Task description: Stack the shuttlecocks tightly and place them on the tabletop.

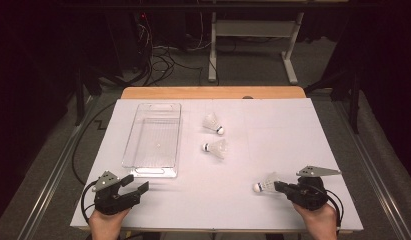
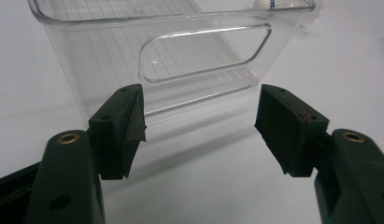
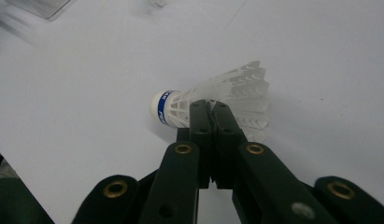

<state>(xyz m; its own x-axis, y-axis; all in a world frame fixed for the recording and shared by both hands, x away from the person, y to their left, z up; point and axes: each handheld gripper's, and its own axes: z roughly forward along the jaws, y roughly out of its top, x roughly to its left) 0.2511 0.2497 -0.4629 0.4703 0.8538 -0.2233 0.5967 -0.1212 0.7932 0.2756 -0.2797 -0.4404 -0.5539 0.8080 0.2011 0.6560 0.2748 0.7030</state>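
Observation:
Three white shuttlecocks with blue-banded cork tips lie on the white table. Two of them, one point(image 1: 213, 123) behind the other point(image 1: 215, 148), rest at mid-table right of a clear plastic bin point(image 1: 134, 145). The third shuttlecock point(image 1: 265, 184) point(image 3: 227, 91) lies on its side at the front right, cork pointing left. My right gripper point(image 1: 277, 186) point(image 3: 209, 106) has its jaws pressed together on the edge of its feather skirt. At the front left, my left gripper point(image 1: 137, 182) point(image 2: 201, 126) stands open, nothing between its pads, facing the bin's near end wall point(image 2: 110, 60) with its handle cut-out.
The bin holds nothing and stands lengthwise at the table's left half. A cork tip point(image 2: 269, 3) shows past the bin's far rim. A wooden table edge point(image 1: 213, 92) runs along the back, with a desk frame and cables on the floor beyond.

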